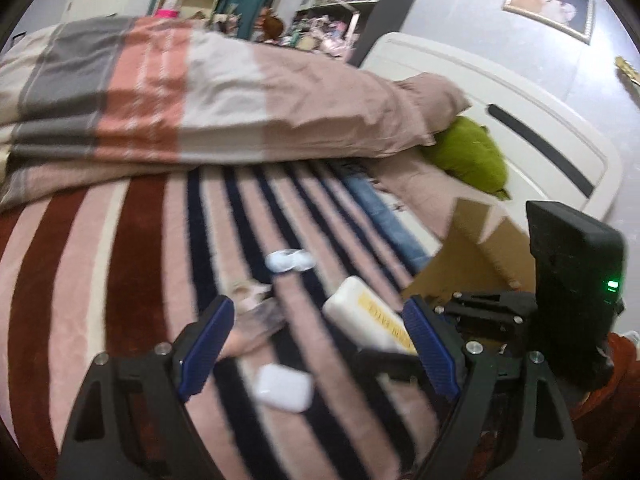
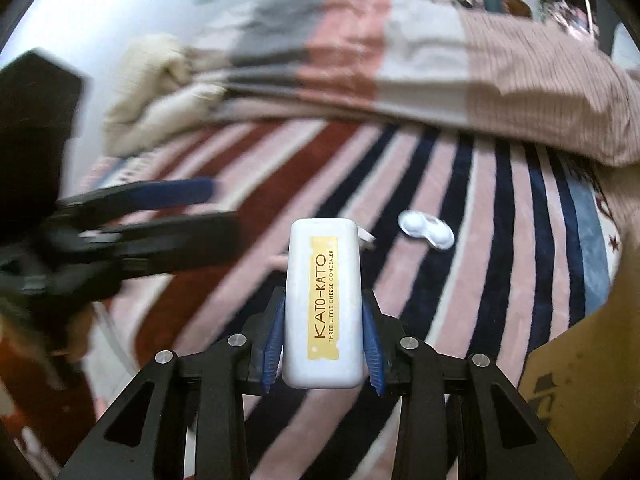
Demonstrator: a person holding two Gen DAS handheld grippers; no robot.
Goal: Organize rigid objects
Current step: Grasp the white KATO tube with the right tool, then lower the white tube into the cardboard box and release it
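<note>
My right gripper [image 2: 323, 340] is shut on a white Kato-Kato concealer box [image 2: 322, 304] with a yellow label and holds it above the striped blanket. The box also shows in the left wrist view [image 1: 366, 314], held by the right gripper [image 1: 404, 354] beside a cardboard box [image 1: 476, 264]. My left gripper [image 1: 316, 344] is open and empty over the blanket. A white earbud case [image 1: 285, 388] lies between its fingers. A clear blurred item [image 1: 260, 318] lies near its left finger [image 1: 206, 346]. A small white plastic piece [image 1: 289, 261] lies farther out and shows in the right wrist view [image 2: 426, 230].
A striped blanket [image 1: 120, 248] covers the bed. A folded pink and grey duvet [image 1: 180, 96] lies behind. A green pillow [image 1: 472, 156] rests by the white headboard [image 1: 520, 120]. The cardboard box [image 2: 584, 392] stands at the right. The left gripper [image 2: 132, 220] is at the left.
</note>
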